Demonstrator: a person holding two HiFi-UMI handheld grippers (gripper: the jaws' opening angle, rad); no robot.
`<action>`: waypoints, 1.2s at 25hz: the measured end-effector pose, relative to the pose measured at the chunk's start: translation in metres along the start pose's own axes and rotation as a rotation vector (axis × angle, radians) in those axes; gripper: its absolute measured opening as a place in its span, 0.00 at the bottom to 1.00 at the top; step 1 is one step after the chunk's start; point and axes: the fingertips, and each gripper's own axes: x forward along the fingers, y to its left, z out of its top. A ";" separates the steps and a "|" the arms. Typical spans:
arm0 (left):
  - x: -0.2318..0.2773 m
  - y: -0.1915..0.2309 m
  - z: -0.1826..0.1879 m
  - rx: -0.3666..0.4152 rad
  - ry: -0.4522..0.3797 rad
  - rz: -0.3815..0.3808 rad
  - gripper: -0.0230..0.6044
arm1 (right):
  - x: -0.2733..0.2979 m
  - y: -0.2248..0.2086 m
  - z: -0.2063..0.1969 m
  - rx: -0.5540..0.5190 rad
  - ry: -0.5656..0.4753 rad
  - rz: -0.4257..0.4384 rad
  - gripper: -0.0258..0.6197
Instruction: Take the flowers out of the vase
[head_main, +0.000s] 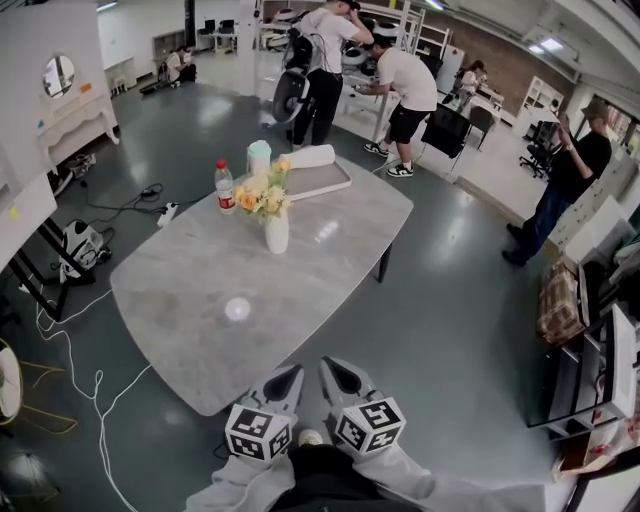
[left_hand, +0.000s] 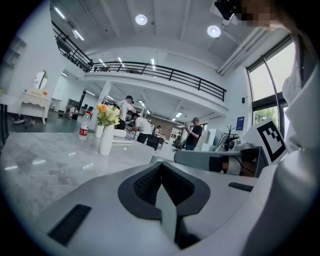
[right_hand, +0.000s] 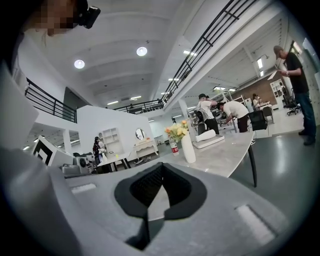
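Not started: flowers (head_main: 263, 195) sit in vase (head_main: 277, 233) on desk (head_main: 190, 330), well ahead of left claw (head_main: 290, 378) and right claw (head_main: 335, 370), both closed and empty.

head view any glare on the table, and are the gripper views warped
Head view: one round lamp reflection on the table in front of the vase, fainter sheen beside it, room edges bowed. Left gripper view: strong fisheye, black corners, the balcony railing curves. Right gripper view: same black ring, ceiling lamps blown out white.
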 end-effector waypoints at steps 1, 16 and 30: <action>0.008 -0.001 0.002 0.001 -0.004 0.001 0.04 | 0.002 -0.008 0.003 -0.004 -0.002 0.001 0.04; 0.065 -0.003 0.005 -0.010 0.001 0.018 0.04 | 0.015 -0.055 0.009 -0.005 0.016 0.025 0.04; 0.107 0.012 0.014 -0.006 -0.001 0.036 0.04 | 0.034 -0.097 0.015 0.000 0.029 0.008 0.04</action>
